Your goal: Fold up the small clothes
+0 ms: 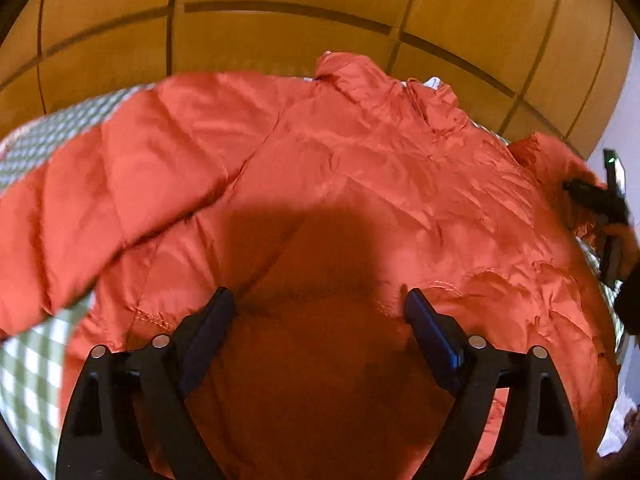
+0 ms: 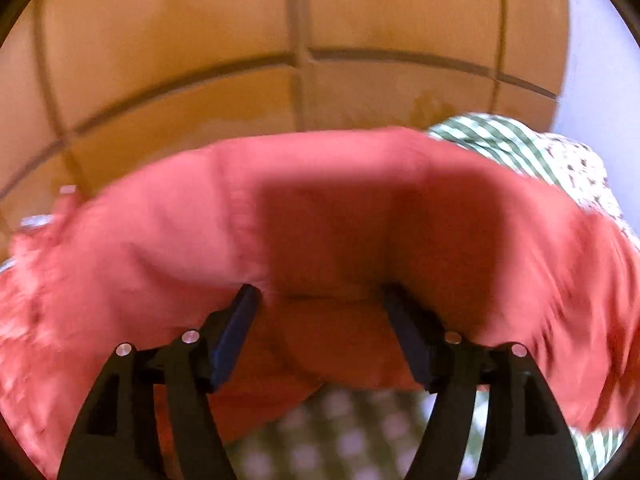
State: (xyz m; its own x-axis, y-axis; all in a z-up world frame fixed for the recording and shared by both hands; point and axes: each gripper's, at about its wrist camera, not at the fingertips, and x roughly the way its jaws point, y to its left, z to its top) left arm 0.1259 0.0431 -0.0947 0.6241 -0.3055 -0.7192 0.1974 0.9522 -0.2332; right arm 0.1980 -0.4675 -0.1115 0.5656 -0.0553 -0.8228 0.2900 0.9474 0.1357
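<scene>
An orange quilted puffer jacket (image 1: 360,168) lies spread on a green-and-white checked cloth, collar at the far side and one sleeve stretched out to the left. My left gripper (image 1: 320,300) hovers over its lower body with the jaws wide apart and nothing pinched between them. At the right edge of that view a hand holds my right gripper (image 1: 596,200) by the jacket's other sleeve. In the blurred right wrist view the jacket (image 2: 200,220) fills the middle. My right gripper (image 2: 322,296) is open above a fold of it, pads not pressing on the fabric.
The checked cloth (image 1: 36,368) covers the surface under the jacket and shows at the left and near edges. A white flowered fabric (image 2: 580,168) lies at the far right. An orange tiled floor (image 1: 280,40) lies beyond, with a pale wall (image 2: 600,60) at the right.
</scene>
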